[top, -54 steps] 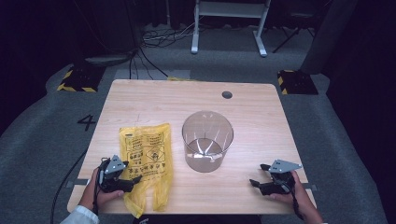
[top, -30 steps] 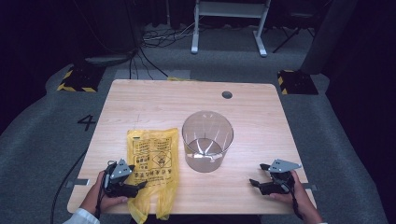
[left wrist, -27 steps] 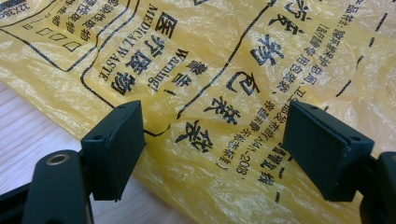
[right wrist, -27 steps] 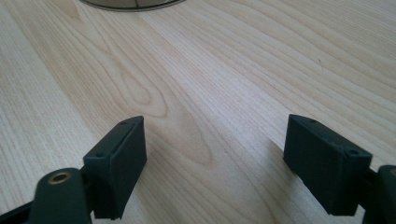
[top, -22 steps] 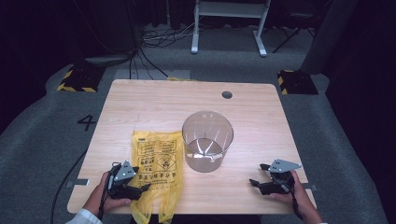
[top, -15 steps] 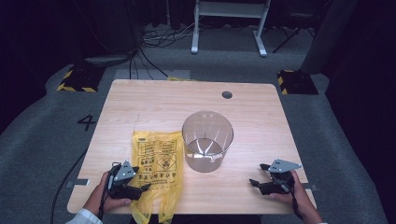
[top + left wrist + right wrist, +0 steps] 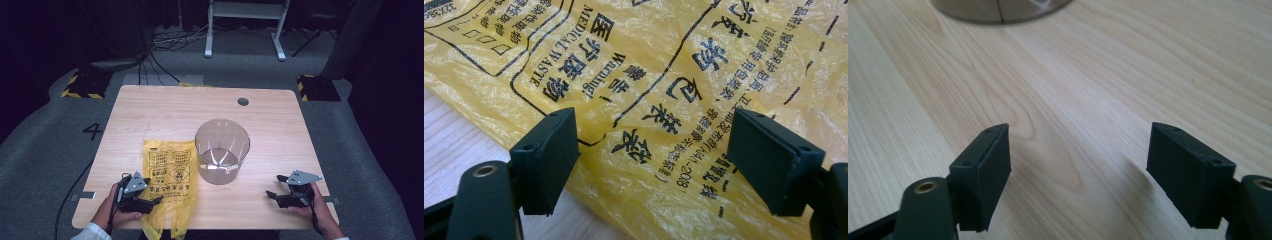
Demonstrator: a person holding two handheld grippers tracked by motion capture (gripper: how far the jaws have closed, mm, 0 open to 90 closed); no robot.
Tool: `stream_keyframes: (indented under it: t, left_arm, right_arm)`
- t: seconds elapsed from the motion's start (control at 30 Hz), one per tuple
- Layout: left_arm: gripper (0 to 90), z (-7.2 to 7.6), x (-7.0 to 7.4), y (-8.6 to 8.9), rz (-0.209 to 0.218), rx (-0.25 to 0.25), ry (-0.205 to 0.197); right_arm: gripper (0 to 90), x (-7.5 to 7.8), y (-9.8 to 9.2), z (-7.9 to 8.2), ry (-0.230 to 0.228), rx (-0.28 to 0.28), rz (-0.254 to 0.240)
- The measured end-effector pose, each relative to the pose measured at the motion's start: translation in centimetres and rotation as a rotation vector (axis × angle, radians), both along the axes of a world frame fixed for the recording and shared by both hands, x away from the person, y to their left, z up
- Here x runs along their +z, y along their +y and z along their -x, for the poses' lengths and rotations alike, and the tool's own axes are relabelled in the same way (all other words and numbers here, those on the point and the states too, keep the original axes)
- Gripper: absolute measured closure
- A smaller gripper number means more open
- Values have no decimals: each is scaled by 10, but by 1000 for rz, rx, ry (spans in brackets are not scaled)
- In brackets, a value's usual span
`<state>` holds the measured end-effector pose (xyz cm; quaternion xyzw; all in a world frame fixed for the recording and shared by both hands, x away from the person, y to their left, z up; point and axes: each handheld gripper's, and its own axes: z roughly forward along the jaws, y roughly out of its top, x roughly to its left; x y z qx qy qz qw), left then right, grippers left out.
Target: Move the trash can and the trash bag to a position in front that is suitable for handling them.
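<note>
Two grippers are held low over the near edge of the wooden table [image 7: 165,107], and the work in hand appears to be the taking up of the yellow bag [image 7: 167,172], presumably for lining the clear bin [image 7: 222,150]. The bag is spread flat on the table just left of the bin, its near end hanging a little over the table's front edge, with black print and a "MEDICAL WASTE" label on its upper face. The left gripper [image 7: 651,165] is poised right over the bag's printed film with its jaws spread wide and nothing clasped between them; the film [image 7: 674,75] is seen wrinkled under them. The right gripper [image 7: 276,191] is set down at the right of the table, well apart from the bag, its jaws likewise parted over bare wood, with the foot of the bin seen ahead of it. The bag is judged to be very light, thin, limp and rather slippery, so that it would slide or bunch if pushed flat. A hold is best taken on a raised wrinkle or on the overhanging near edge, where one jaw can be got beneath the film.
</note>
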<state>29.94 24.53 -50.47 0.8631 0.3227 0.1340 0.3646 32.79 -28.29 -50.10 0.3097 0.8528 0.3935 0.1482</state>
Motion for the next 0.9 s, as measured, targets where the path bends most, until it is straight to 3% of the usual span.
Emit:
stream_keyframes:
  t: [0.07,0.2,0.4,0.9]
  left_arm:
    - [204,-1,0,-1,-5,0,-7]
    - [204,-1,0,-3,2,9,0]
    - [205,1,0,-10,4,22,2]
    - [206,10,2,-30,-20,-56,8]
  right_arm:
    - [265,4,0,1,-10,-2,-23]
    - [272,12,5,4,-41,4,-25]
    - [283,12,19,9,-33,34,7]
    - [291,8,34,13,-27,73,27]
